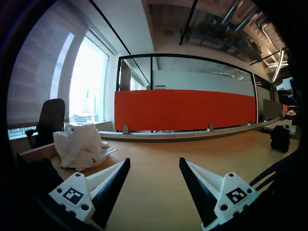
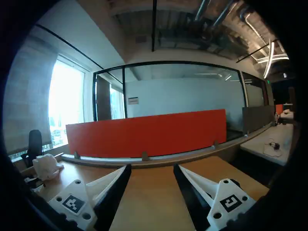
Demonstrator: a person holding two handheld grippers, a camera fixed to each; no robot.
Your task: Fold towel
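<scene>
The right gripper (image 2: 152, 167) sits at bottom centre, its fingers spread apart with nothing between them, above a wooden table (image 2: 154, 200). A crumpled white towel (image 2: 46, 166) lies on the table at lower left. An orange divider (image 2: 148, 133) spans the middle. A chair (image 2: 34, 148) stands at far left.

We hold the left gripper (image 1: 154, 159) level, its two white fingers (image 1: 101, 180) spread wide apart, dark inner faces turned toward each other. Our right gripper (image 2: 152, 166) sits likewise: tips parted and pointing straight ahead.
</scene>
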